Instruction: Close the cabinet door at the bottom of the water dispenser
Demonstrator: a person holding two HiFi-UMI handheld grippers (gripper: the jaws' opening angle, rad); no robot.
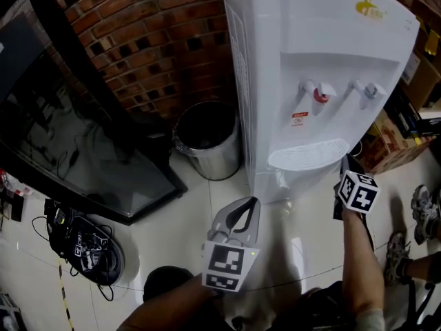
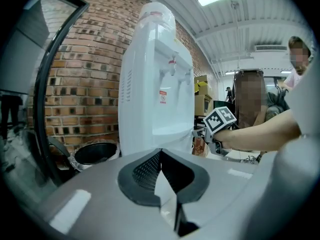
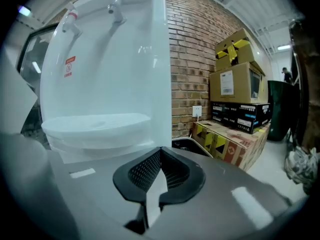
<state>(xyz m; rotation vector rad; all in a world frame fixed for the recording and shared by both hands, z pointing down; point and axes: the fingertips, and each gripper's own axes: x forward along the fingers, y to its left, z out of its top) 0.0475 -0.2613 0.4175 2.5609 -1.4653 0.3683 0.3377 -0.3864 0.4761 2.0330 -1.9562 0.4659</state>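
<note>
The white water dispenser (image 1: 310, 61) stands against the brick wall, with a red and a blue tap above its drip tray (image 1: 306, 154). From the head view its lower cabinet front lies under the tray's overhang and the door cannot be made out. My left gripper (image 1: 253, 203) hangs shut and empty in front of the dispenser's (image 2: 155, 84) base, a little apart from it. At the dispenser's lower right corner, just under the tray, my right gripper (image 1: 346, 161) is shut with nothing in it. In its own view the dispenser (image 3: 110, 59) fills the left, very close.
A steel bin with a black liner (image 1: 207, 140) stands left of the dispenser. A black-framed glass panel (image 1: 83, 150) leans further left, with cables (image 1: 83, 247) on the floor. Cardboard boxes (image 3: 240, 84) are stacked to the right. A person's shoes (image 1: 424, 212) are at the right edge.
</note>
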